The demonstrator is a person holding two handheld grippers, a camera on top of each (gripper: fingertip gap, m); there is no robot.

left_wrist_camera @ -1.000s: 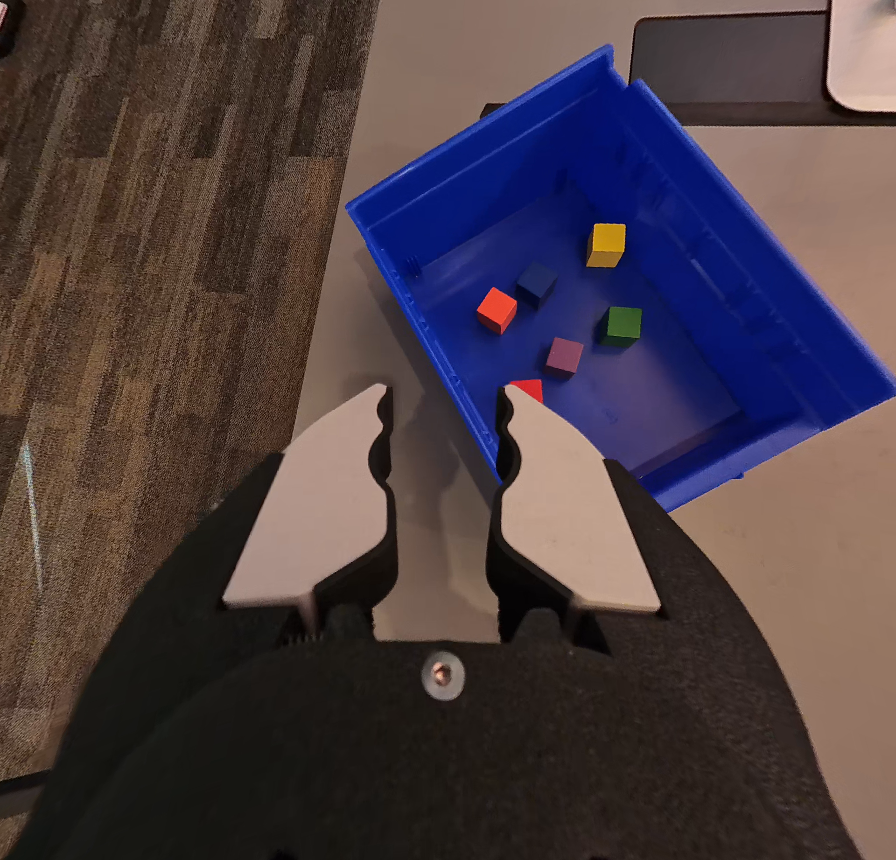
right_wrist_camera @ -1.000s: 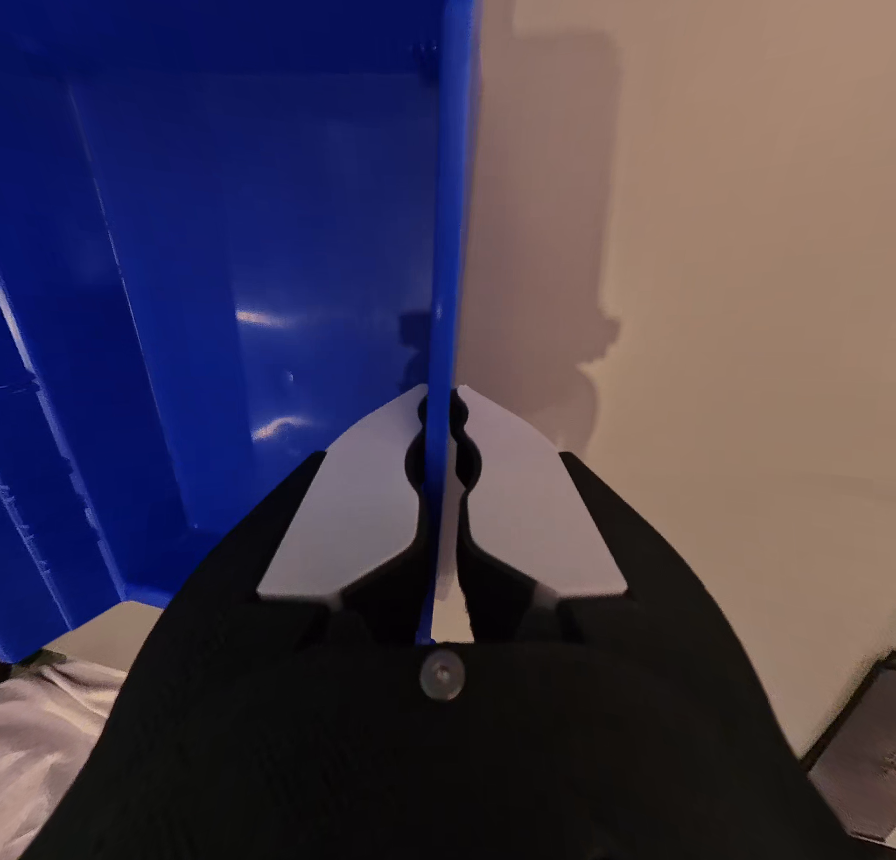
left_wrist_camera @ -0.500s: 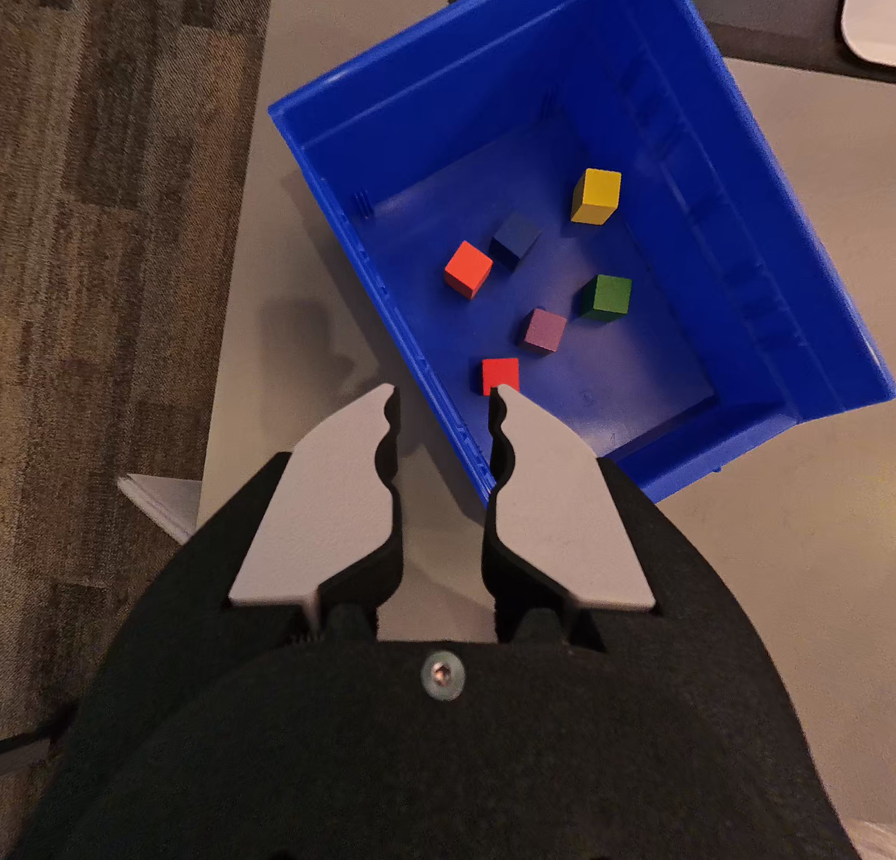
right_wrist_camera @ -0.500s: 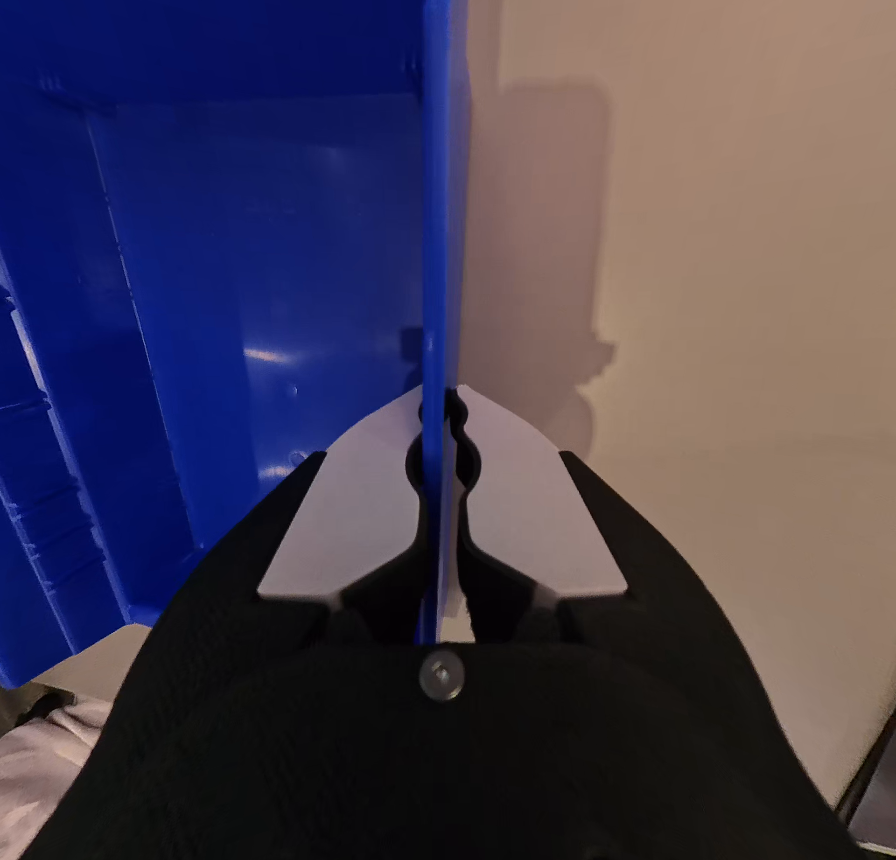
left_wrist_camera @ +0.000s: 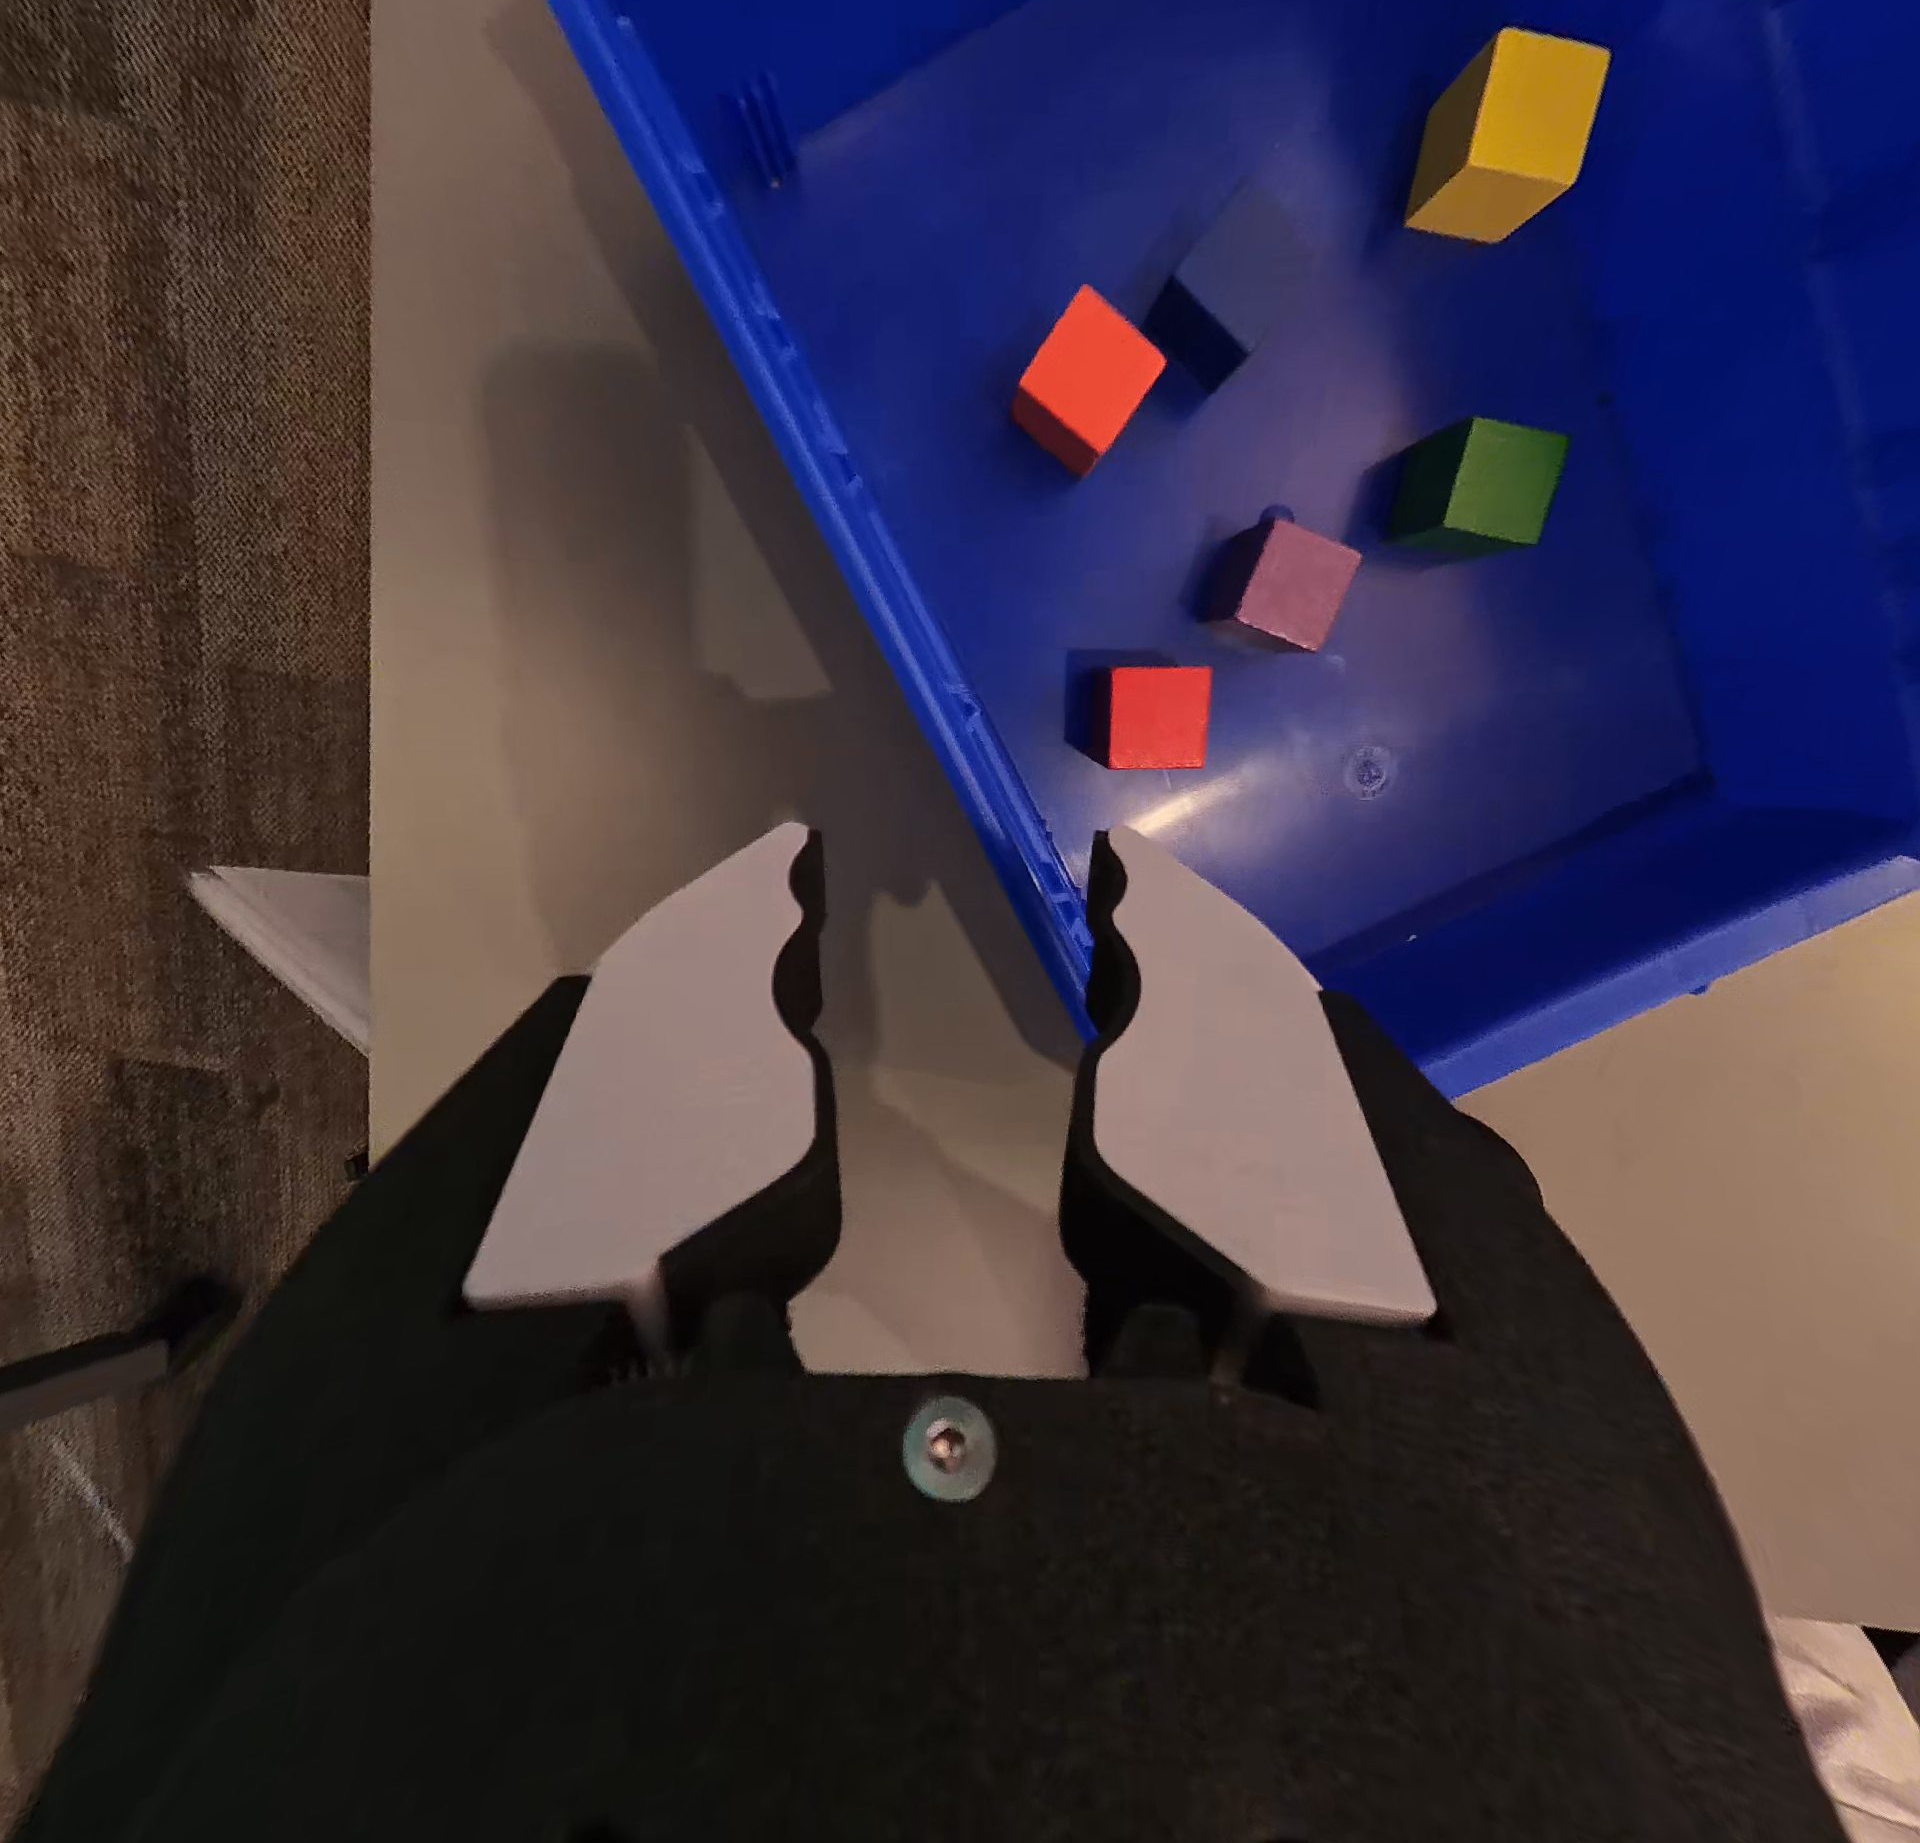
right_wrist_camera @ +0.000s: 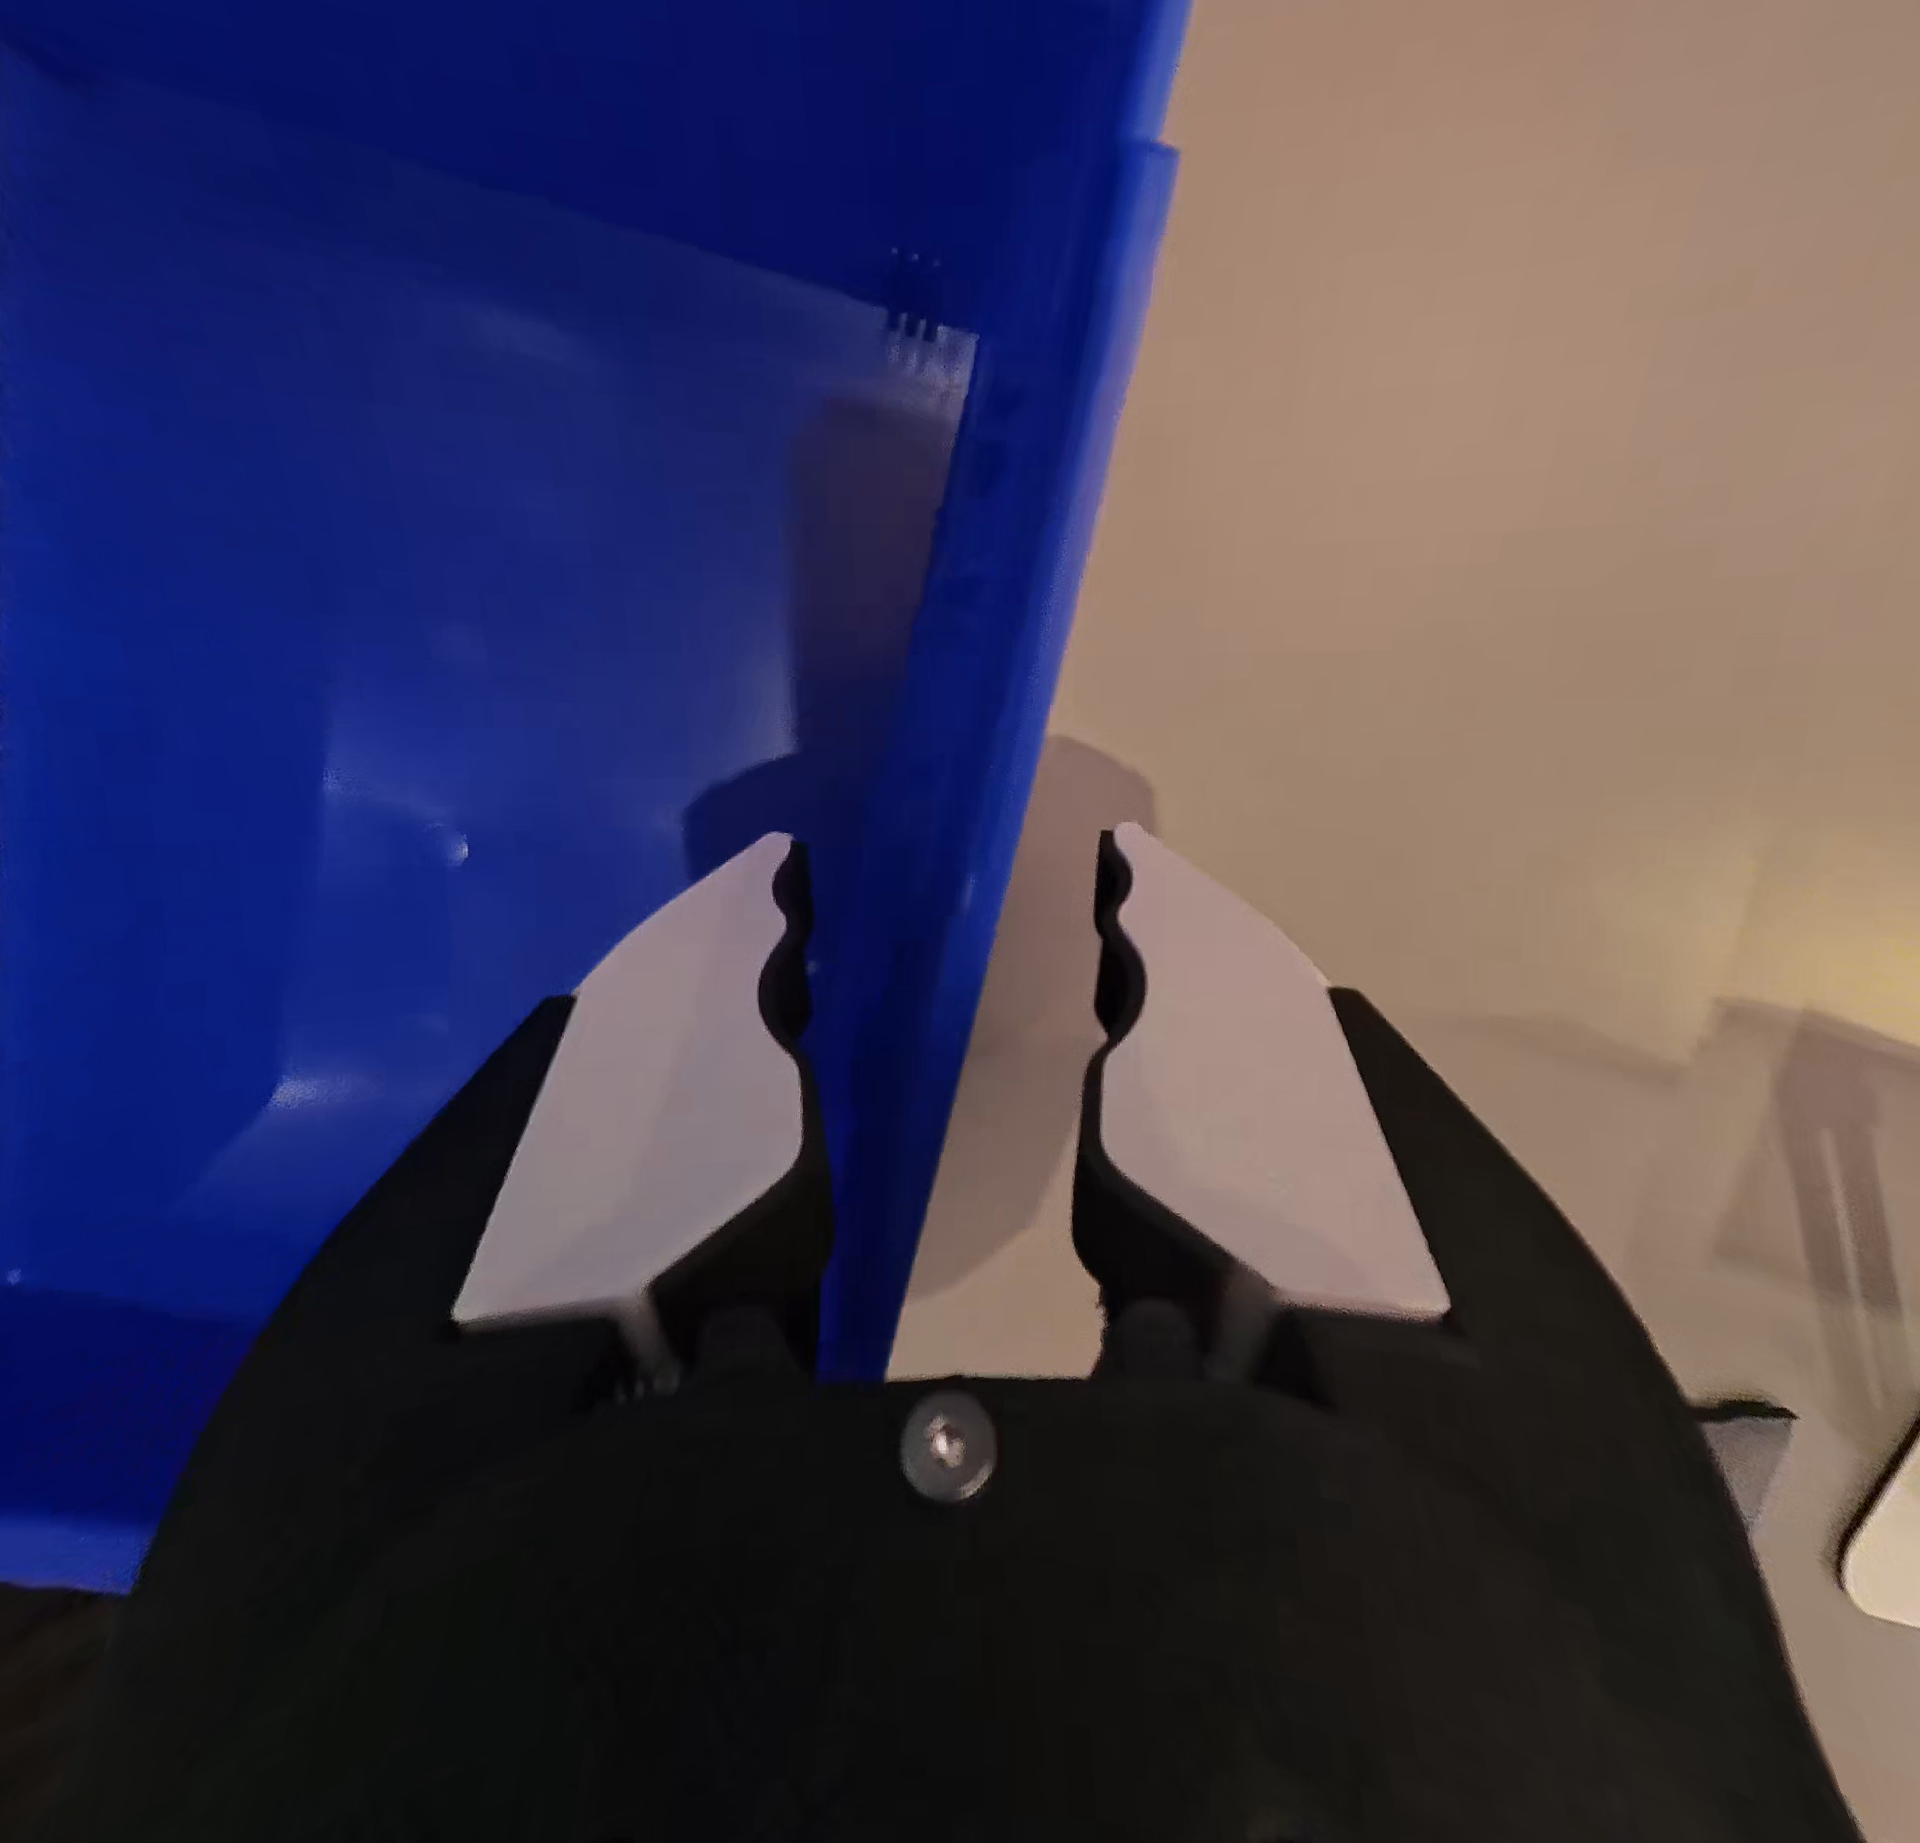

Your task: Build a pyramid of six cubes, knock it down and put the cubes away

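Blue bin (left_wrist_camera: 1226, 79) fills upper right of left wrist view, on the beige table (left_wrist_camera: 582, 505). Six cubes inside, all apart: yellow cube (left_wrist_camera: 1507, 131) top right, dark blue cube (left_wrist_camera: 1221, 302) w/ orange cube (left_wrist_camera: 1086, 380) just beside, green cube (left_wrist_camera: 1481, 484), purple cube (left_wrist_camera: 1283, 583), red cube (left_wrist_camera: 1148, 718) lowest. Left gripper (left_wrist_camera: 951, 837) spread, nothing in it, tips near bin's side wall. Right gripper (right_wrist_camera: 951, 837) spread too, straddling bin wall (right_wrist_camera: 966, 754), not pinching it.

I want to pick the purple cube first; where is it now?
In the left wrist view, the purple cube lies on the blue bin floor, between the green cube and the red cube.
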